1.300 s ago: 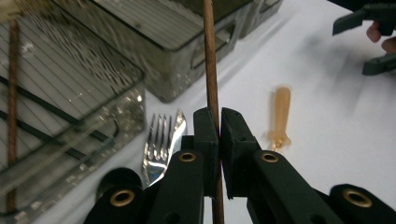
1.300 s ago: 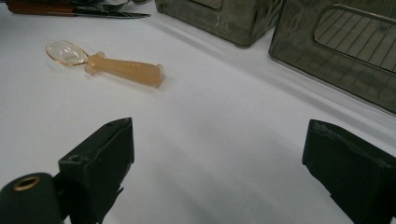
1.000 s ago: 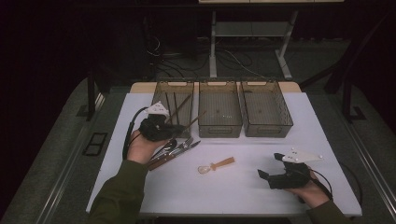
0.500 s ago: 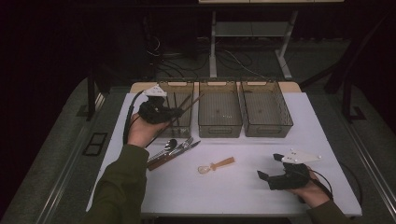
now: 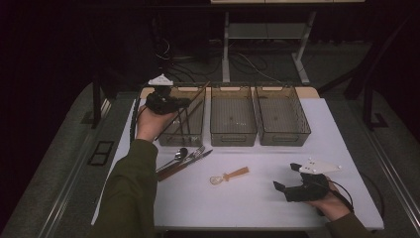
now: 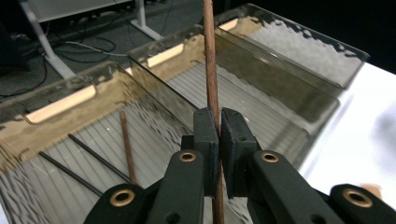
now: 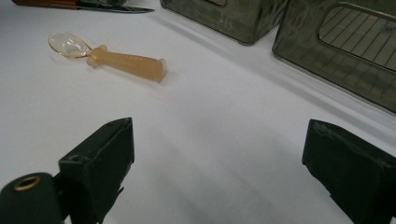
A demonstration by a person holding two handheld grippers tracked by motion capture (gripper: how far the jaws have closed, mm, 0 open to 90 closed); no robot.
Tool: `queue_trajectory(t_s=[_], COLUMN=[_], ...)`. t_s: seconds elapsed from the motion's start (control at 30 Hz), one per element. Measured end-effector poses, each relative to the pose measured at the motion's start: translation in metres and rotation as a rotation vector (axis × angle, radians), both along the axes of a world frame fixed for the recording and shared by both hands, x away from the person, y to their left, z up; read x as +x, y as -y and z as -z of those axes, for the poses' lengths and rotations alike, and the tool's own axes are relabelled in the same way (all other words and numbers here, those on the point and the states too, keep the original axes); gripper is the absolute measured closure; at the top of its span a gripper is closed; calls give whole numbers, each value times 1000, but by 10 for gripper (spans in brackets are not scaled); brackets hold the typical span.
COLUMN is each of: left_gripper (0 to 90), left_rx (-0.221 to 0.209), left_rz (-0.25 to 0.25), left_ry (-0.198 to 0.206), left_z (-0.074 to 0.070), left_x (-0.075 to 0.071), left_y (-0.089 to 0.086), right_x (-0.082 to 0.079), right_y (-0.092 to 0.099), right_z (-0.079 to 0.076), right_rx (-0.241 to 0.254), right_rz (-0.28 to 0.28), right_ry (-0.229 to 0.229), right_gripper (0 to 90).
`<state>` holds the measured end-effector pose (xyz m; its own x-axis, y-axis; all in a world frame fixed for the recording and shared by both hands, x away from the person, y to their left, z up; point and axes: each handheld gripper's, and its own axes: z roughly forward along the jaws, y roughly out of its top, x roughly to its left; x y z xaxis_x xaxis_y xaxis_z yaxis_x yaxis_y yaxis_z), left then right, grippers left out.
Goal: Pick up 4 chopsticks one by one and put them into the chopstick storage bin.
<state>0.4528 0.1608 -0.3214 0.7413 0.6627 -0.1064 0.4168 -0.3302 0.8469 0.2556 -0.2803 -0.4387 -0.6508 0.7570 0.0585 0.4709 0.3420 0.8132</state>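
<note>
A person's left gripper, jaws clamped on a brown chopstick, holds it over the left bin at ten o'clock, likely awaiting release inside, while the right gripper rests wide open at four o'clock.

The person wears a long olive-green sleeve on the left forearm. Each hand carries a black, two-jawed tool: the left tool and the right tool. Each has a pale grey three-cornered plate on top and a black trailing cable. Brass-coloured rivet rings sit in the black jaw links.
</note>
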Motion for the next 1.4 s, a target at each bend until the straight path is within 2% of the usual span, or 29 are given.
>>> queue_trajectory(t_s=[0.07, 0.2, 0.27, 0.4, 0.57, 0.67, 0.83, 0.93, 1.03, 1.1, 1.17, 1.37, 1.4], left_gripper=[851, 851, 850, 850, 850, 850, 850, 850, 849, 849, 848, 836, 811], left_rx=[-19, -1, 22, -1, 12, 14, -22, -12, -33, -21, 13, 25, 26], left_rz=[-8, -25, -37, -66, -89, -107, -126, -144, -157, -161, -157, -174, -181], left_ry=[0, 2, 2, -3, -1, 11, 21, 9, -12, -24, -29, -44, -44], left_z=[1, 3, 4, 12, 23, 27, 33, 40, 50, 52, 55, 58, 59], left_x=[7, 19, 25, 34, 41, 44, 46, 46, 46, 46, 47, 47, 48], left_y=[1, 3, 4, 0, -5, -9, -14, -14, -15, -12, -9, -6, -5], right_x=[0, 0, -1, -1, -1, 0, 0, 0, 0, 0, -1, -1, -1], right_y=[0, 1, 1, 1, 3, 2, 2, 2, 2, 2, 2, 2, 2], right_z=[0, 0, -1, -1, -1, -1, 0, 0, 0, 0, 0, 0, 0], right_rx=[2, 4, 9, 10, 11, 11, 9, 9, 8, 8, 9, 9, 9], right_rz=[0, -2, -2, -7, -9, -7, -8, -6, -6, -7, -9, -11, -11], right_ry=[0, -1, 4, 4, 3, -2, -5, -6, -6, -6, -4, -4, -4], right_gripper=[94, 94, 93, 93, 94, 94, 94, 93, 94, 93, 94, 94, 94])
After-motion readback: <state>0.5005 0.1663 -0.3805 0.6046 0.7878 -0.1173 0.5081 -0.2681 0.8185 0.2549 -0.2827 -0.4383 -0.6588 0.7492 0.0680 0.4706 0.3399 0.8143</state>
